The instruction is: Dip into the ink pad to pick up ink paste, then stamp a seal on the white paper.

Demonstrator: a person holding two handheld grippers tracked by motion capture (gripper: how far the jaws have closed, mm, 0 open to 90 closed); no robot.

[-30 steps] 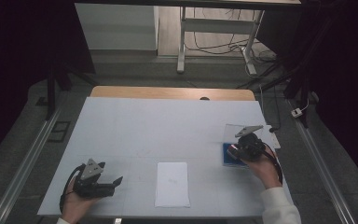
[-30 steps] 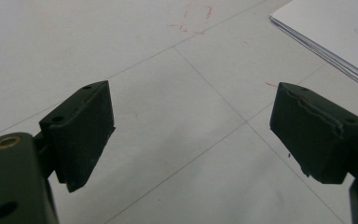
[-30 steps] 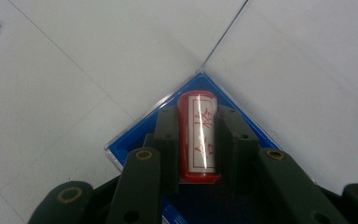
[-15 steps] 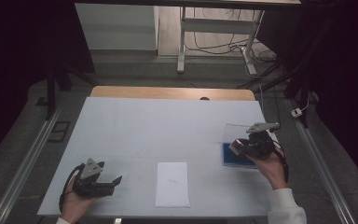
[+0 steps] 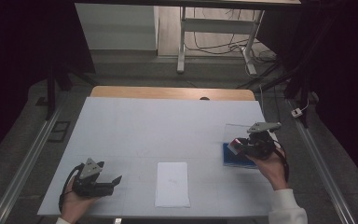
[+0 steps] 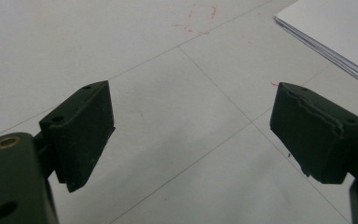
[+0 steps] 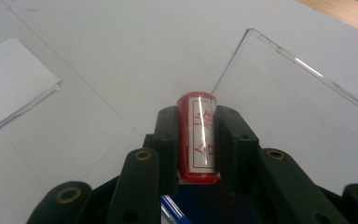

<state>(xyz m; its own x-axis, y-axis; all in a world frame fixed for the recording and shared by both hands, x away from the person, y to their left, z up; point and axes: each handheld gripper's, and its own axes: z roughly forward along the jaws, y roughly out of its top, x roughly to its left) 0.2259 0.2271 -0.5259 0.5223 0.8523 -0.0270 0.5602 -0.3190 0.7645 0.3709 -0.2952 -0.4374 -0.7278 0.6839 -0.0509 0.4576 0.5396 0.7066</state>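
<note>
While the right tool (image 7: 196, 140) holds a small red cylindrical stamp with a white label printed in red characters (image 7: 197, 135), its two black jaws are closed snugly on the stamp's sides, and the stamp lies lengthwise between them with its rounded end pointing away from the hand. In the high view this tool (image 5: 240, 145) hangs just above a blue flat ink pad in a clear plastic case (image 5: 235, 155) near the right edge of the white counter (image 5: 168, 126); whether the stamp is clear of the pad or touching it cannot be told. The open transparent lid of the case (image 7: 298, 98) lies flat on the counter beyond the stamp.

The left tool (image 5: 110, 182) rests low near the counter's near left corner, its jaws spread wide with nothing between them and bare counter showing through the gap in the left gripper view (image 6: 191, 135).

A white rectangular sheet of paper (image 5: 172, 184) lies near the counter's front edge, between the two hands and well apart from the stamp.

The step in hand looks like carrying the stamp from pad to paper. The next move likely calls for swinging the right tool left toward the sheet, turning the stamp face down, and pressing squarely without loosening the grip; the left tool could steady the sheet.
</note>
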